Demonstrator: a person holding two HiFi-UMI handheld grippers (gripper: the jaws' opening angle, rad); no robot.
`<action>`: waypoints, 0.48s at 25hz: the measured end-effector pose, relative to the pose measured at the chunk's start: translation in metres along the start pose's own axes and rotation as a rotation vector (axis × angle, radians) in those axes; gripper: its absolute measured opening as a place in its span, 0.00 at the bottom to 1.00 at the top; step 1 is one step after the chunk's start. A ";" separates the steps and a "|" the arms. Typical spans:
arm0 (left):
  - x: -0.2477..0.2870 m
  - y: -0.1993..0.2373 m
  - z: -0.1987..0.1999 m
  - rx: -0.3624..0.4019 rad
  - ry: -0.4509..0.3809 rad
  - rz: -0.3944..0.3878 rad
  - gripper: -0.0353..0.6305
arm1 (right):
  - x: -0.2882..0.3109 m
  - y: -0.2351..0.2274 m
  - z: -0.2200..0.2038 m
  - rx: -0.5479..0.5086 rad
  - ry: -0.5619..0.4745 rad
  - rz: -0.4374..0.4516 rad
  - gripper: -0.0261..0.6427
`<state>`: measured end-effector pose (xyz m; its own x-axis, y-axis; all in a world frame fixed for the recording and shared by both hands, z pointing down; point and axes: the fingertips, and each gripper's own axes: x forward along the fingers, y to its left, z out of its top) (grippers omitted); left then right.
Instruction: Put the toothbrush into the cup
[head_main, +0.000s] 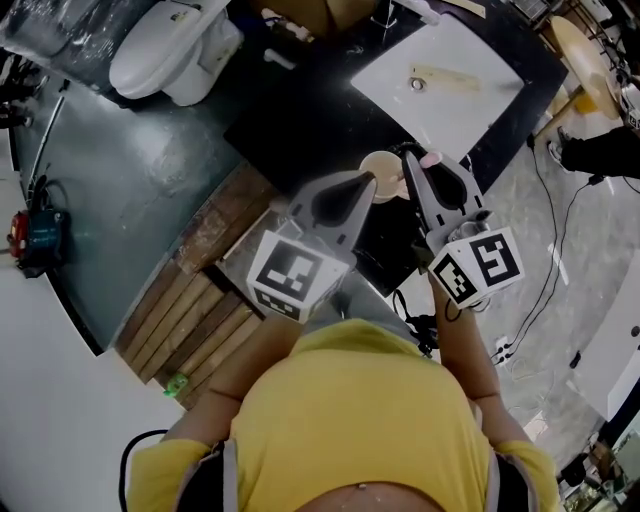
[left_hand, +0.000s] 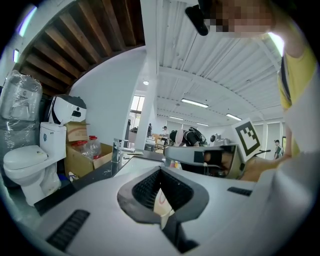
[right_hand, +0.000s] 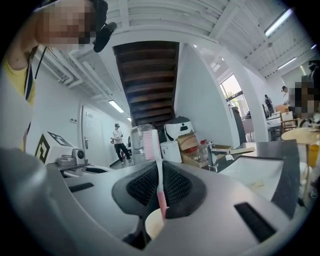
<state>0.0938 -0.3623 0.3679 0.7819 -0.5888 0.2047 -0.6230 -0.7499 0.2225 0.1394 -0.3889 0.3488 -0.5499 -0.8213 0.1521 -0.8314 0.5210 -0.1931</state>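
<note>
In the head view my left gripper (head_main: 362, 188) holds a cream paper cup (head_main: 383, 177) by its side, over the dark counter. In the left gripper view the cup (left_hand: 161, 201) sits pinched between the ribbed pads. My right gripper (head_main: 416, 168) is right beside the cup and shut on a pink and white toothbrush (right_hand: 159, 172), which stands upright with its bristles on top. In the right gripper view the cup's rim (right_hand: 153, 223) shows just under the brush's lower end. I cannot tell whether that end is inside the cup.
A white sink basin (head_main: 440, 82) with a faucet (right_hand: 212, 155) lies beyond the grippers. A toilet (head_main: 172, 48) stands at the back left next to a cardboard box (left_hand: 80, 154). Wooden planks (head_main: 195, 325) lie on the floor at the left, and cables (head_main: 545, 270) trail at the right.
</note>
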 end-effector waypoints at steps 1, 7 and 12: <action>0.001 0.002 -0.001 -0.002 0.003 0.003 0.06 | 0.002 -0.002 -0.003 0.003 0.005 0.000 0.09; 0.010 0.007 -0.011 -0.005 0.032 0.012 0.06 | 0.015 -0.013 -0.028 0.037 0.052 0.005 0.09; 0.011 0.011 -0.012 -0.012 0.036 0.025 0.06 | 0.022 -0.018 -0.043 0.078 0.076 0.009 0.09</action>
<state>0.0957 -0.3733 0.3838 0.7651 -0.5959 0.2441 -0.6425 -0.7316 0.2279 0.1389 -0.4067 0.3972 -0.5646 -0.7947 0.2228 -0.8191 0.5063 -0.2696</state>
